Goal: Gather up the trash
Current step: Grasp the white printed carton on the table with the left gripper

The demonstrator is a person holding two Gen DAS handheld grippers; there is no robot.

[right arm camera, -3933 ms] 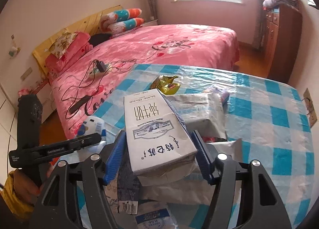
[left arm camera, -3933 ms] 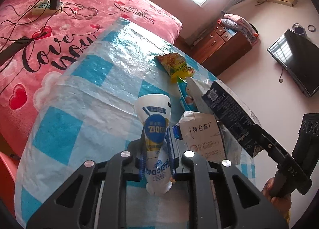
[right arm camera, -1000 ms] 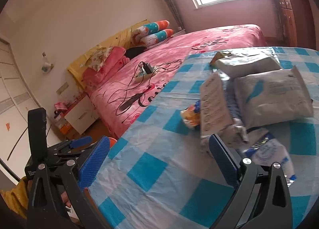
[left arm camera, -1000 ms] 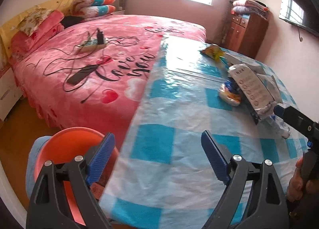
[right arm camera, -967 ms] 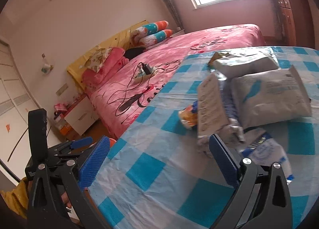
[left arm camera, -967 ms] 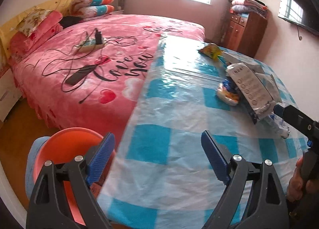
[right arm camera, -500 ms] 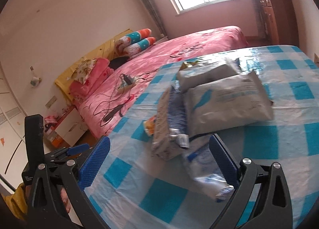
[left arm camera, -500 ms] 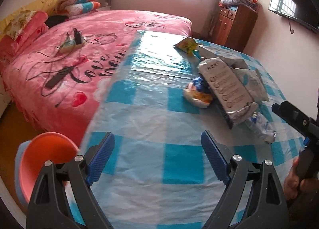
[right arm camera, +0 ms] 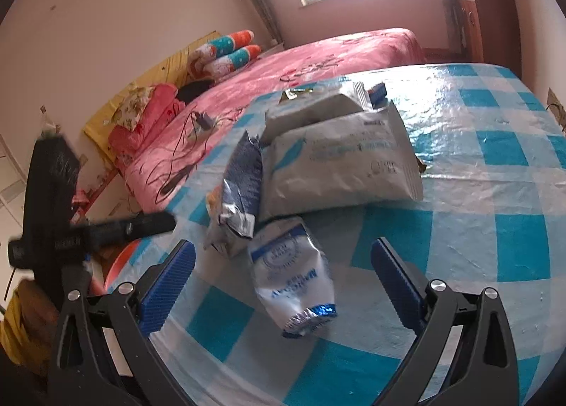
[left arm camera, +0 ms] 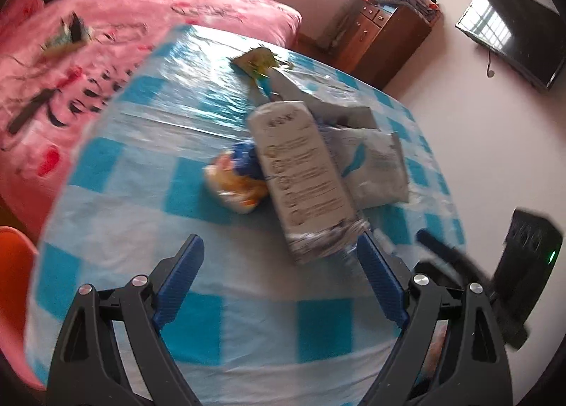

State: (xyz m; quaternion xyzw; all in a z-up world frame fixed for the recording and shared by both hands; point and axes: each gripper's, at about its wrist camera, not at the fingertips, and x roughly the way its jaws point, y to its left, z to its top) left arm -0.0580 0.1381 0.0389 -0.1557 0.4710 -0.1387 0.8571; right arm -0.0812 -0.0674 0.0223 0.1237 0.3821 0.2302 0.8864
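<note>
Both grippers empty, jaws spread. Right gripper (right arm camera: pixel 283 285) straddles white-blue pouch (right arm camera: pixel 293 285) on bench (right arm camera: pixel 495 165), probably next pick; left gripper (left arm camera: pixel 279 285) near grey wrapper (left arm camera: pixel 304 176) beside pouch.

The left tongs (left arm camera: pixel 279 280) fill the bottom of their own view, blue-padded fingers (left arm camera: pixel 180 278) spread wide and holding nothing. The right tongs (right arm camera: pixel 283 285) stand equally wide apart, empty, low in their frame; a hand (right arm camera: pixel 33 303) grips a handle at lower left.
</note>
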